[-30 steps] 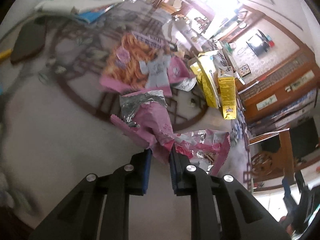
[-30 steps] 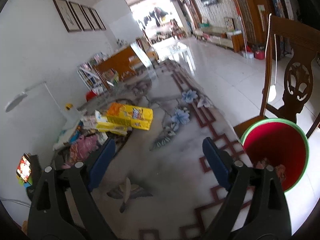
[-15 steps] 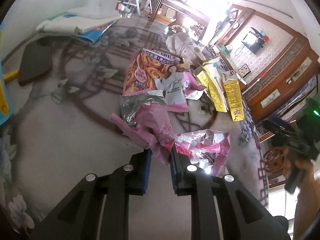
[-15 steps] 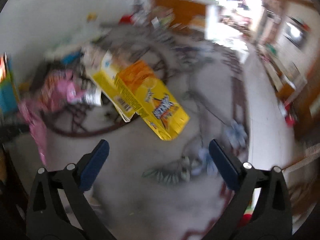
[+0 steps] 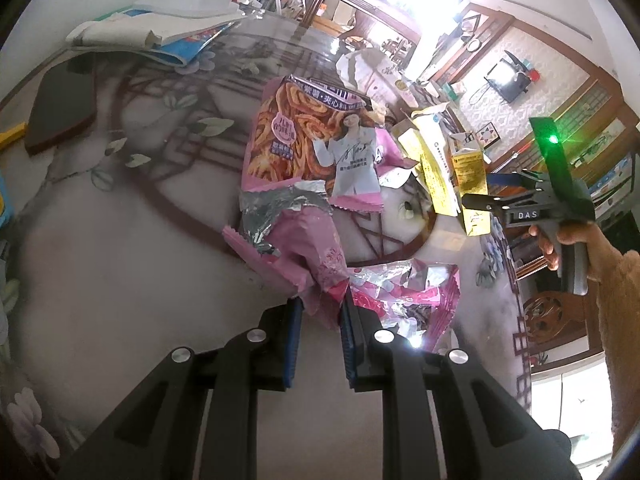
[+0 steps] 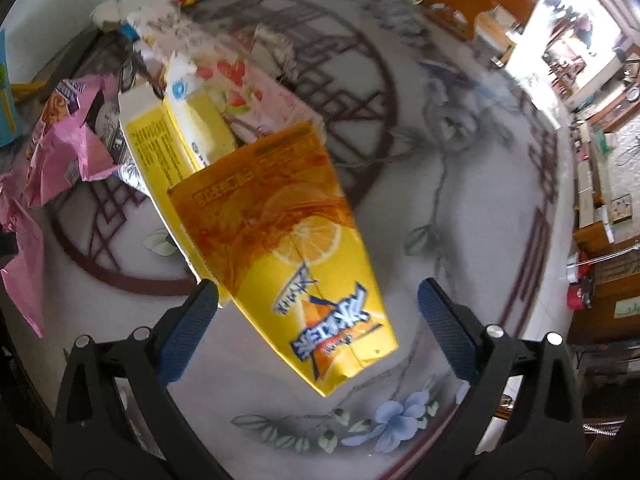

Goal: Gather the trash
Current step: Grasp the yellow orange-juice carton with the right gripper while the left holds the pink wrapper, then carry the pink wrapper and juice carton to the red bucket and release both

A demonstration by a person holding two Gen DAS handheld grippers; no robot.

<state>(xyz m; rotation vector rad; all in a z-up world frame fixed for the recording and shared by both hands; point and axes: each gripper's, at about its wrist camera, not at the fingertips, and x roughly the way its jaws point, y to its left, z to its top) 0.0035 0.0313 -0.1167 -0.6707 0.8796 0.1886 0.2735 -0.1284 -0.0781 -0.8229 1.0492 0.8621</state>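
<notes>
My left gripper is shut on a crumpled pink foil wrapper, which lies partly on the table. A second torn pink wrapper lies just right of it, and a large pink snack bag lies beyond. My right gripper is open wide, its jaws on either side of a yellow-orange juice carton lying flat. Further yellow cartons lie behind it. In the left wrist view the right gripper hovers by the cartons.
The patterned glass tabletop carries a dark mat at the left and papers at the back. A strawberry-print pack lies behind the cartons. The table edge runs along the right, with wooden furniture beyond.
My right gripper has swung from the red bin and chair down to the table, closing in on the orange carton. My left gripper keeps its hold on the pink wrapper, almost still.
</notes>
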